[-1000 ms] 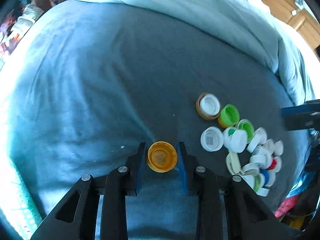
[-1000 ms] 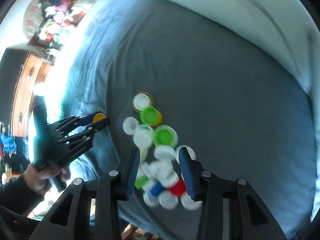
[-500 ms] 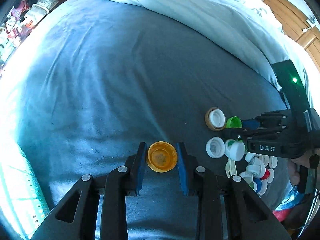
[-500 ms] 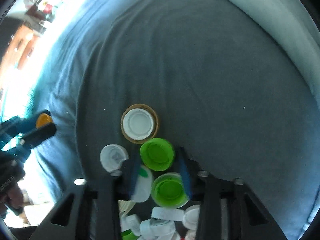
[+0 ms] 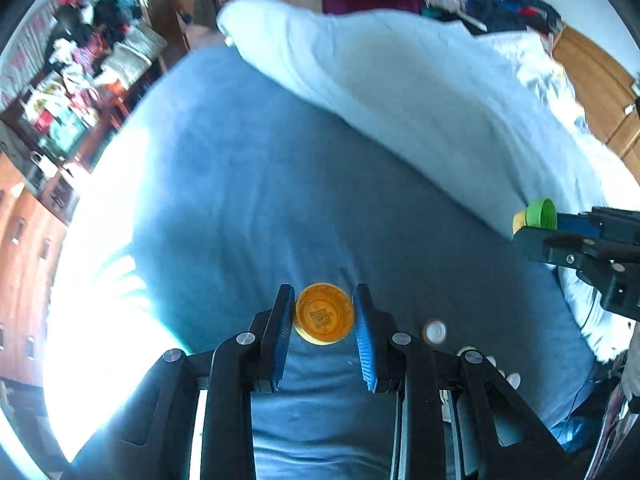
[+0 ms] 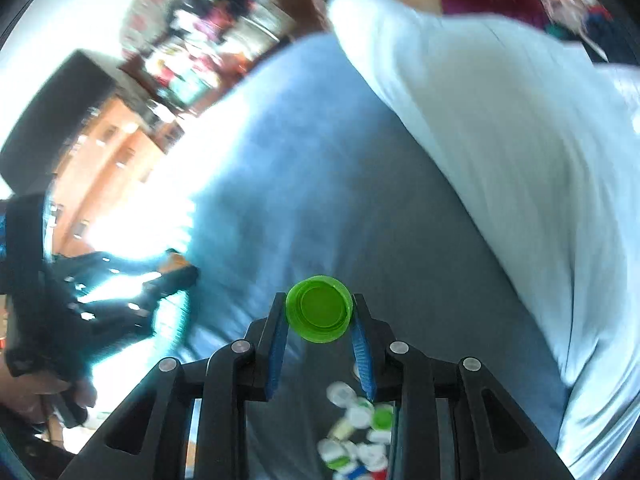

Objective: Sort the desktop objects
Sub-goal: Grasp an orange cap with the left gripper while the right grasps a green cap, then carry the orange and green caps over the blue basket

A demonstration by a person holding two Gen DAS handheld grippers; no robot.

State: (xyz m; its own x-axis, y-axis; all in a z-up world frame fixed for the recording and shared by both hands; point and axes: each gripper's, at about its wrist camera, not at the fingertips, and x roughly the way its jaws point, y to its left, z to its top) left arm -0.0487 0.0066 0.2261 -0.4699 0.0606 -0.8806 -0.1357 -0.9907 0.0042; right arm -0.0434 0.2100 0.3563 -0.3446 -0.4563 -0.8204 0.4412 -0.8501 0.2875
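Between its jaws the right gripper point(image 6: 319, 320) is clamping a green cap point(image 6: 319, 308) above the bed point(image 6: 360, 200) — the left gripper point(image 5: 324, 316) is pinching an orange cap point(image 5: 325, 314), both facing forward.

Daylight from the left overexposes the bed point(image 5: 240, 200) edge to white glare; right wrist view shows motion blur; fisheye curvature darkens the corners.

cap point(image 5: 325, 314) between left tool point(image 5: 323, 316) fingers, pile of caps point(image 6: 356, 436) seemingly below right tool point(image 6: 319, 316)
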